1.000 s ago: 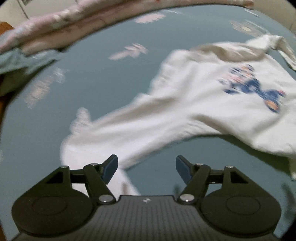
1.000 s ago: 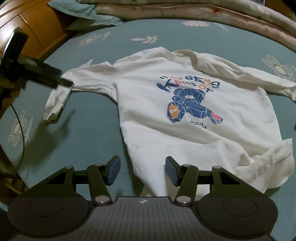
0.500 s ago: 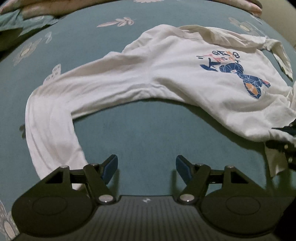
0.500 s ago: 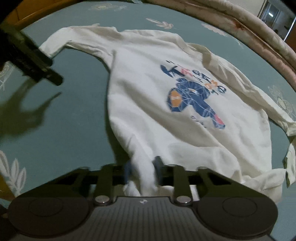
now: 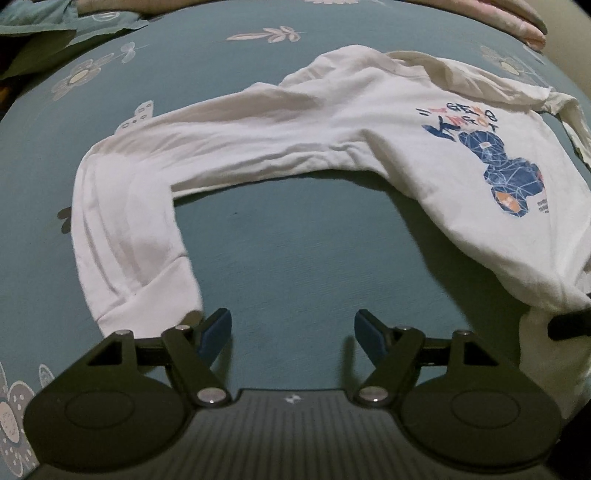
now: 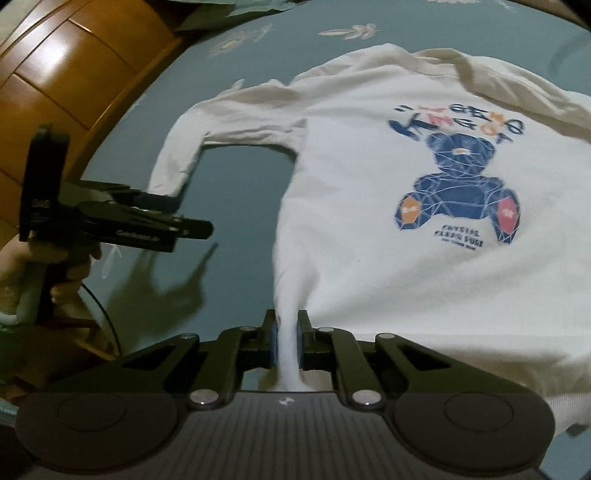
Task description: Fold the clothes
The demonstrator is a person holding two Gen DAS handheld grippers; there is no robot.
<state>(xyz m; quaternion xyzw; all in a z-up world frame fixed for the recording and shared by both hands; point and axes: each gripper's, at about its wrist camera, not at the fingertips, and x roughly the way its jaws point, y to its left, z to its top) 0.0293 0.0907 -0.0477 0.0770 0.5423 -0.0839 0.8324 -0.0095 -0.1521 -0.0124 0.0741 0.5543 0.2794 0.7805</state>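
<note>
A white long-sleeved sweatshirt point(image 5: 332, 122) with a blue bear print lies face up on the teal bed sheet point(image 5: 295, 251). Its left sleeve bends toward me and the cuff point(image 5: 147, 291) ends just left of my left gripper point(image 5: 291, 332). That gripper stands open over bare sheet with nothing between its fingers. In the right wrist view the sweatshirt point(image 6: 388, 277) is bunched at its lower left corner between the pads of my right gripper point(image 6: 287, 339). Those jaws are closing on the cloth. My left gripper point(image 6: 192, 229) shows there at the left, low over the sheet.
A wooden cabinet point(image 6: 55, 74) stands past the bed's left edge. A folded pink quilt point(image 5: 524, 22) and green pillows point(image 5: 44, 22) lie at the head of the bed. A gloved hand point(image 6: 18, 266) holds the left gripper.
My right gripper went from open to closed on the sweatshirt's lower left corner. The left gripper swung down toward the sheet beside the left sleeve cuff, still open.
</note>
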